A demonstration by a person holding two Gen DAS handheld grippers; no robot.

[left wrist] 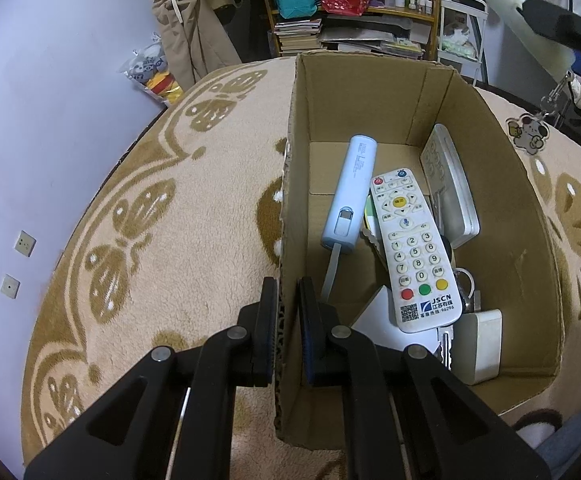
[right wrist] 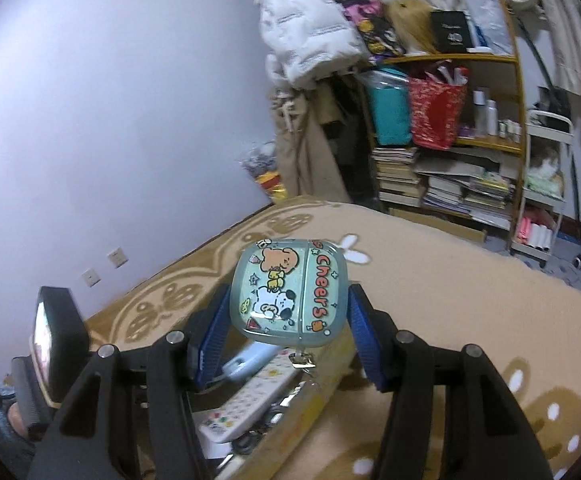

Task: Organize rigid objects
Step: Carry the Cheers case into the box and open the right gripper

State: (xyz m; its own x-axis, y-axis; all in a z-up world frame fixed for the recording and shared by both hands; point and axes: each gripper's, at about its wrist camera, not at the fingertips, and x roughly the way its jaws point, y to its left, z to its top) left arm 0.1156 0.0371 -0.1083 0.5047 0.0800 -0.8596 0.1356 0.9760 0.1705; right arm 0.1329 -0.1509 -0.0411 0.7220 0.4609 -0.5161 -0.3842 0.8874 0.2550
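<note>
My left claw (left wrist: 288,308) is clamping the near left wall of the cardboard box (left wrist: 422,92), one finger outside on the blanket side, the other inside, pads pressing the corrugated edge between them. The box is sitting on a beige blanket (left wrist: 178,216) with brown butterfly patterns, over what looks like a bed.

Looking down into the box from the left wrist view, I am seeing a white remote control (left wrist: 412,252) lying lengthwise on top of the pile, its coloured buttons toward me. Just beside it on the left, a pale blue power bank (left wrist: 350,196) is resting with its short cable trailing toward my claw. A second, silvery remote (left wrist: 450,188) is leaning against the right wall. A white charger block (left wrist: 480,346) is sitting in the near right corner, and keys (left wrist: 446,346) are poking out from under the white remote.

My right claw (right wrist: 288,320) is gripping a rounded teal case (right wrist: 290,292) printed with cartoon animals and the word "Cheers", blue pads pressing on its two sides. I am holding it in the air above the box; below it the power bank and white remote are showing, and a small metal clasp (right wrist: 302,362) is dangling from the case's lower edge.
</note>
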